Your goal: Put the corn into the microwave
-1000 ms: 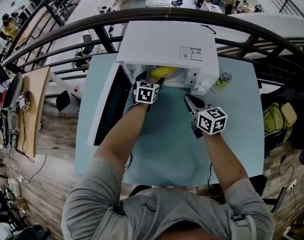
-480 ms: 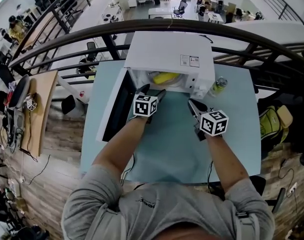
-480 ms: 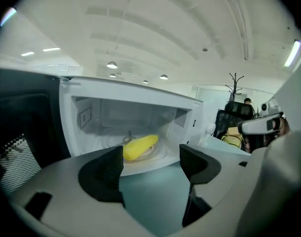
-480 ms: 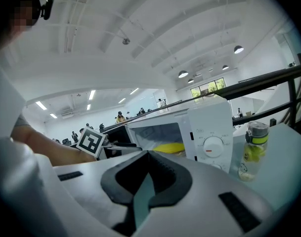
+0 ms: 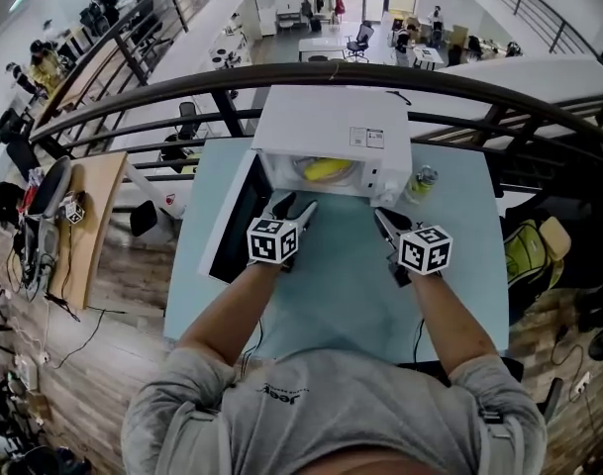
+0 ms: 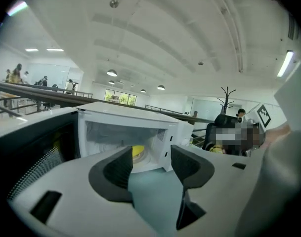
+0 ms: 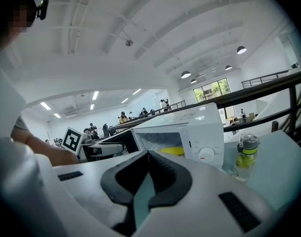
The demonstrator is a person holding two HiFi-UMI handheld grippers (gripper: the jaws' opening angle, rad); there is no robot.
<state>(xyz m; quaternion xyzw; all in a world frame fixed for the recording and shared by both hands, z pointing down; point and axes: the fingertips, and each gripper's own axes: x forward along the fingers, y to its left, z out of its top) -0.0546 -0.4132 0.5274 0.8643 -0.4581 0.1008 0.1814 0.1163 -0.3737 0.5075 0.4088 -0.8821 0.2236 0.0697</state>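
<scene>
Tabletop (image 5: 341, 295): corn (image 5: 328, 168) lay inside the microwave (image 5: 331, 127), directly ahead of the empty, closing left gripper (image 5: 293, 207); right gripper (image 5: 383, 218), jaws together.

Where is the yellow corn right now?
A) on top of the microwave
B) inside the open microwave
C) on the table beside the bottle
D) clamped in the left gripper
B: the corn lies inside the microwave, whose door stands open.
</scene>
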